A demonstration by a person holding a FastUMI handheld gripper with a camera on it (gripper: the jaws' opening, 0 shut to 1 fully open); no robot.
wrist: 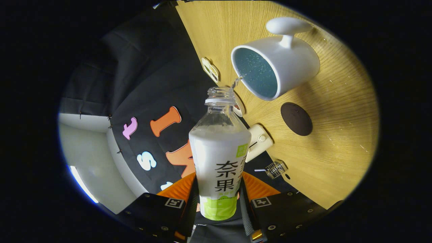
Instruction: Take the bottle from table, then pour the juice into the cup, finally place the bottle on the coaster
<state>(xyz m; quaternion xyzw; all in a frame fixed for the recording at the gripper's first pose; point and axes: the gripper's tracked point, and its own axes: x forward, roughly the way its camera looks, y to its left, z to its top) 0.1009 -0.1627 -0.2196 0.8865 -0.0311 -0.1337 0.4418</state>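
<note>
Hand-held gripper (218,199) clamps bottle (219,158); juice streams into cup (275,64).

The bottle (218,158) hides the gripper (218,197) fingers' contact faces and part of the small white device (259,141) at its three o'clock.

Light wood-grain table (337,141), black cloth booth wall (145,77), pale wall (91,158) beyond

Claw-mounted fisheye, rolled, close over table (337,135)
</note>
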